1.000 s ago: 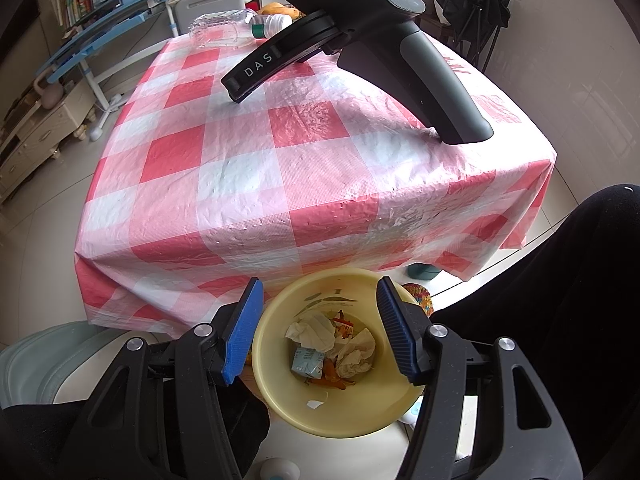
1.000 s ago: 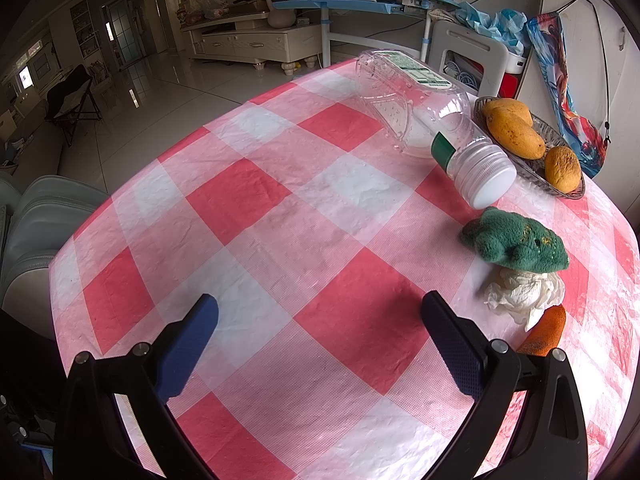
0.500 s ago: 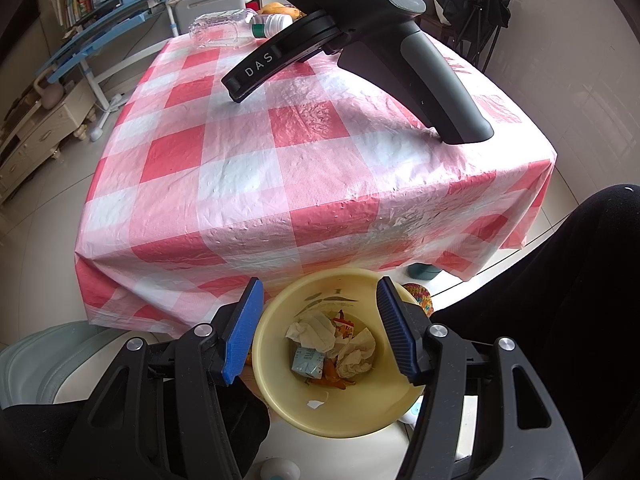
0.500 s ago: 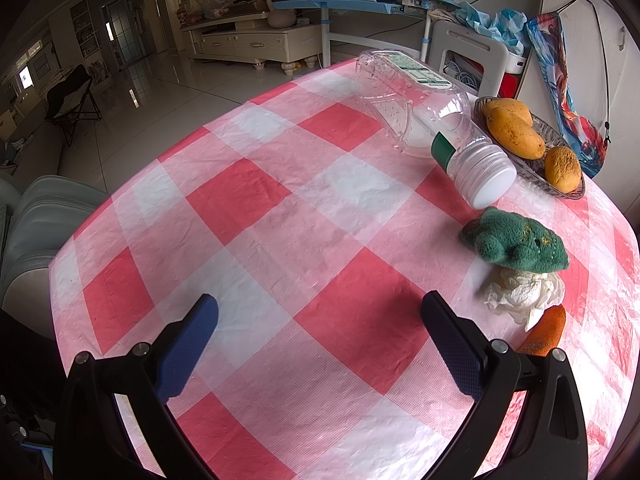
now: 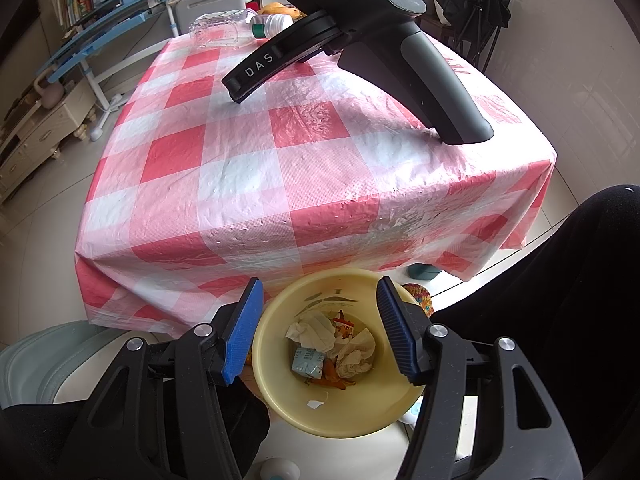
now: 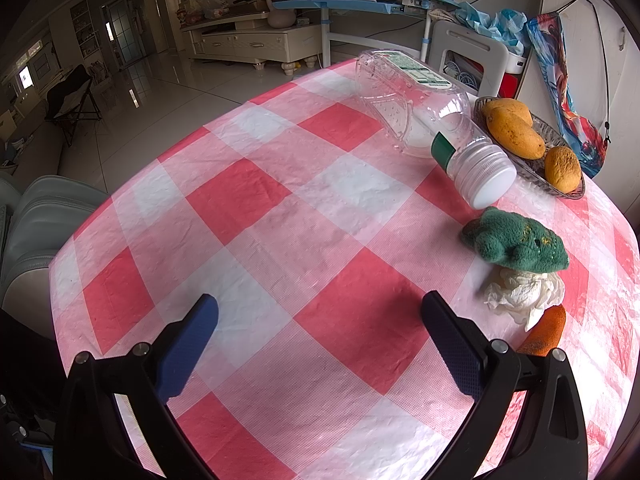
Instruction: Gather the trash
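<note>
A: Left gripper [image 5: 316,330] is hanging wide and empty over the yellow bin [image 5: 280,392]; right gripper [image 6: 320,344] is gaping above the cloth, holding nothing.

B: The tissue [image 6: 522,294] is lying far right, touching the green toy [image 6: 516,242]; a sloppy grab is risking snagging both.

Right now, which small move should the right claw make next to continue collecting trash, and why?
Probably swing the right claw toward the crumpled tissue. Its jaws stand open and empty over bare tablecloth, while the tissue lies off to its right, between the green sponge and an orange peel.
</note>
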The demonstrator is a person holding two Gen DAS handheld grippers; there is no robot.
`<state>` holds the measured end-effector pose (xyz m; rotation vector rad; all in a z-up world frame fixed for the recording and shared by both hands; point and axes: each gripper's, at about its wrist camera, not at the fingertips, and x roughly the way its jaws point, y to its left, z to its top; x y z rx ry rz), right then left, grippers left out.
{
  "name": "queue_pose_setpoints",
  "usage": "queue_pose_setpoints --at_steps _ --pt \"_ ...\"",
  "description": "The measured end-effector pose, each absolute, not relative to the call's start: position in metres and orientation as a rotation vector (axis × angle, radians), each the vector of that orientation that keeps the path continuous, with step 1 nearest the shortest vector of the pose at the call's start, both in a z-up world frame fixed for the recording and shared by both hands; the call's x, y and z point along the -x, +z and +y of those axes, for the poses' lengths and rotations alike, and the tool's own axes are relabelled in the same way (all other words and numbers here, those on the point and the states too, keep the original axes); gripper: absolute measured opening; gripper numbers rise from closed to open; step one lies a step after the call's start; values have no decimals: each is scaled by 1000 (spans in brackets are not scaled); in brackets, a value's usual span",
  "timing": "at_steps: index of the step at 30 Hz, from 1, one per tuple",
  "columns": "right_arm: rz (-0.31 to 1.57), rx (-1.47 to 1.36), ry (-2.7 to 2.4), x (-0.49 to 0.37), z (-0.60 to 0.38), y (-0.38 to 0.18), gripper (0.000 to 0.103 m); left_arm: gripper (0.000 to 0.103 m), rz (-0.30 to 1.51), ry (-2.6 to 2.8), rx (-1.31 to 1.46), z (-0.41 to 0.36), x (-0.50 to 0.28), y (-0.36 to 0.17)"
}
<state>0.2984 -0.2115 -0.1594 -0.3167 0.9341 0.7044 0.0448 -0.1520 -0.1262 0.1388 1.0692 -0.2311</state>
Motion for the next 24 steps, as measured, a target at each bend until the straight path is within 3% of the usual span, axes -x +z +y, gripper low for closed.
queue_pose_setpoints --at_steps 24 --pt "934 317 704 -298 -211 -159 97 56 1068 -230 -134 -151 -46 -126"
